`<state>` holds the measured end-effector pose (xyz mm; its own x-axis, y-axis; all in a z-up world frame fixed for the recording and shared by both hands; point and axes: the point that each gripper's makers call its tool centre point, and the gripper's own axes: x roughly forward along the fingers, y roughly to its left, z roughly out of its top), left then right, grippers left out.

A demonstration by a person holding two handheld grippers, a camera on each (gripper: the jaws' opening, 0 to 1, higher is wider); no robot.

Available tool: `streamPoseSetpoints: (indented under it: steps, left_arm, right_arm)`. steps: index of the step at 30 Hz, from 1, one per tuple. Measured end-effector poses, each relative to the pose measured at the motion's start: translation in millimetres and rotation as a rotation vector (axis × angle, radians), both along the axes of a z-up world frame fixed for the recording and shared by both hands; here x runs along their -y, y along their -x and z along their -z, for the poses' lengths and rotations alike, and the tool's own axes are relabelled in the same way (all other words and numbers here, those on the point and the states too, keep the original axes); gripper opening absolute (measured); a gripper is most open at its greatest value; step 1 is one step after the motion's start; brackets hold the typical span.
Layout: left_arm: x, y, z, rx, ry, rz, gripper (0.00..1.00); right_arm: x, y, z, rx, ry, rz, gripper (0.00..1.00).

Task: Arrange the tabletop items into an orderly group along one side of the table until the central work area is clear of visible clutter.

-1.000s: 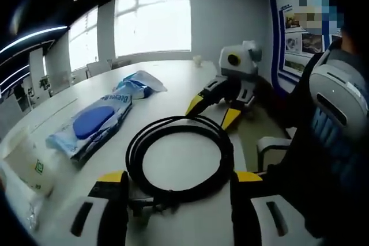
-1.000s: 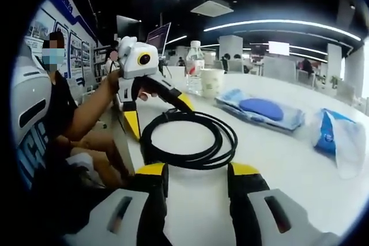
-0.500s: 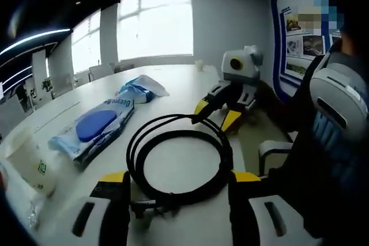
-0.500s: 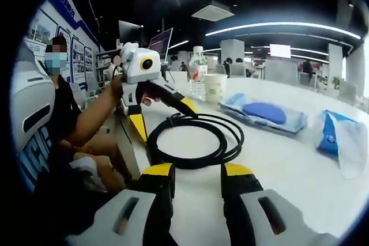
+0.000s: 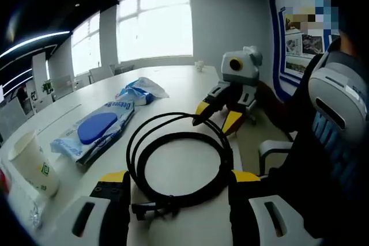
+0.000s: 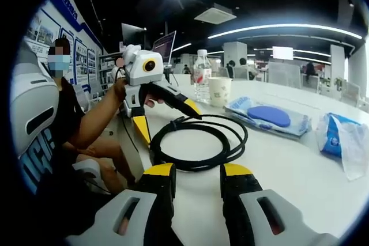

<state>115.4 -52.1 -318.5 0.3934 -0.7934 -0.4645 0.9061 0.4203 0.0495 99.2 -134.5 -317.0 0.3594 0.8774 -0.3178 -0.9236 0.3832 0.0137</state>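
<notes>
White table (image 5: pixel 190 82), coiled black cable (image 5: pixel 180 165) between both grippers, each gripper's fingers apart, empty.

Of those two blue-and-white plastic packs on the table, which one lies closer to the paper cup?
The flat pack with the blue oval lies closer to the paper cup; the crumpled blue bag sits beyond it, farther from the cup.

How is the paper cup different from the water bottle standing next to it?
The paper cup is white and you cannot see through it; the water bottle is clear plastic. The paper cup is shorter, and the water bottle rises above it. The paper cup is open at the top, while the water bottle narrows to a cap. Both stand upright, side by side, at the far end of the white table.
</notes>
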Motion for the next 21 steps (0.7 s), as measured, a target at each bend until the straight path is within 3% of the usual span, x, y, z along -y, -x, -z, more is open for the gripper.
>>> streamPoseSetpoints:
  steps: [21]
  left_arm:
    - [10, 0.0, -23.3, 0.049, 0.009, 0.009, 0.68]
  right_arm:
    - [9, 1, -22.8, 0.034, -0.056, 0.01, 0.28]
